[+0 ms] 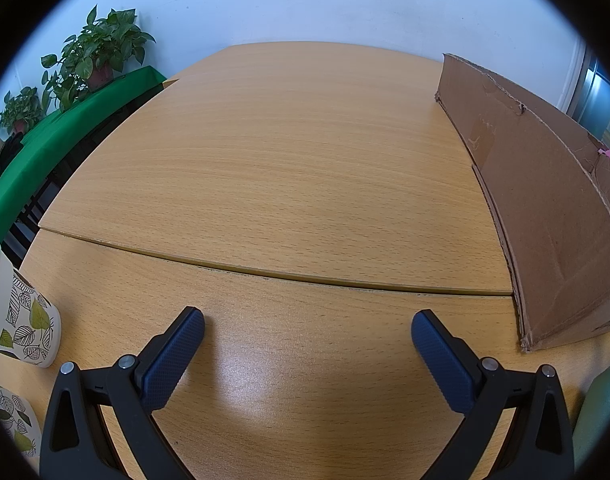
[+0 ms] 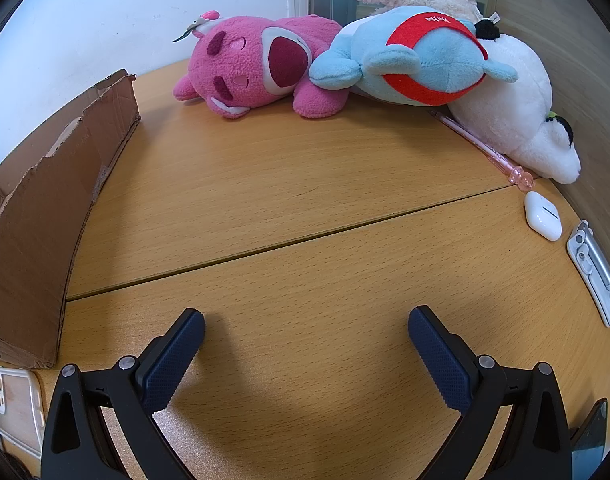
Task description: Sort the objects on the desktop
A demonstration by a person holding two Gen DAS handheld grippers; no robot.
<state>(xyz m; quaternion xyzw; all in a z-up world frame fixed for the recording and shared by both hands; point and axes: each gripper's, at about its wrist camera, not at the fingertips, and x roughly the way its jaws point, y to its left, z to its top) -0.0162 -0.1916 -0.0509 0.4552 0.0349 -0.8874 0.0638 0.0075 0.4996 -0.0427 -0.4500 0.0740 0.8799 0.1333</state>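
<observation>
Wooden tabletop (image 2: 305,200) w/ pink plush bear (image 2: 257,68): soft, light, I'd pinch its body. Left gripper (image 1: 307,330) & right gripper (image 2: 306,328) jaws wide, empty.

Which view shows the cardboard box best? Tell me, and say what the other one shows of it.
The left wrist view: the cardboard box stretches along the right side, showing one long outer wall, the torn top edge and a near corner. The right wrist view shows the cardboard box at the left, likewise an outer wall, partly cut off by the frame.
</observation>
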